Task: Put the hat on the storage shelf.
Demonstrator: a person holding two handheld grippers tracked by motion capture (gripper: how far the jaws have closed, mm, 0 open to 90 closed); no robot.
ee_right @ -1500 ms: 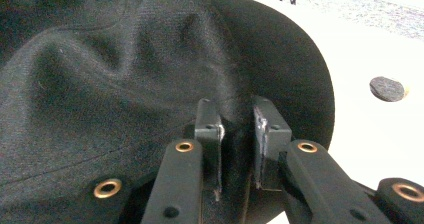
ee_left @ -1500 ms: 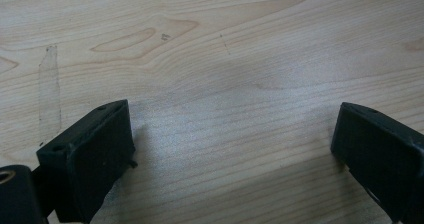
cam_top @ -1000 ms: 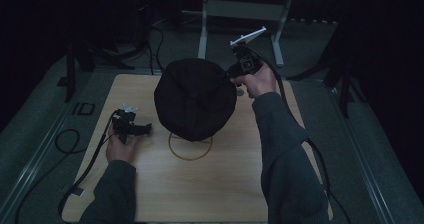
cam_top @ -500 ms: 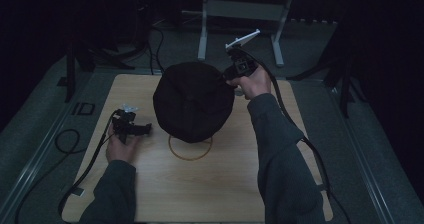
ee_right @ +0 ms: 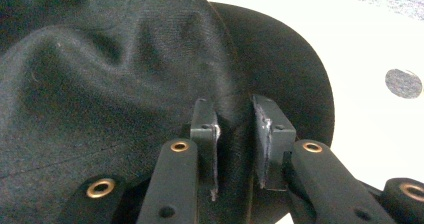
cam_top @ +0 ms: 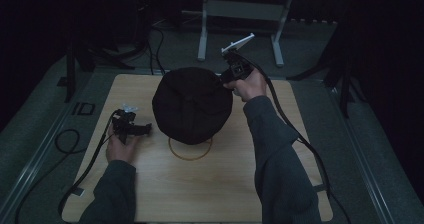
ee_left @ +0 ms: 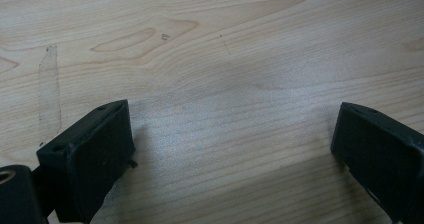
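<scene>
A black cap (cam_top: 192, 105) hangs above the middle of the wooden table (cam_top: 200, 184), lifted at its far right edge. My right gripper (cam_top: 227, 77) is shut on the cap (ee_right: 125, 84); in the right gripper view a fold of the fabric beside the brim sits pinched between the jaws (ee_right: 235, 139). Under the cap lies a thin wooden ring (cam_top: 190, 150), its far side hidden by the cap. My left gripper (cam_top: 145, 129) rests low over the table at the left, open, with bare wood (ee_left: 225, 84) between its jaws (ee_left: 232, 149).
Cables (cam_top: 85, 169) trail from both grippers over the table's left and right edges. A metal stand (cam_top: 240, 14) sits on the floor beyond the table. Dark stand legs (cam_top: 345, 74) flank the table.
My right gripper has carried the cap slightly leftward and toward the far side. The left gripper has stayed where it was.
</scene>
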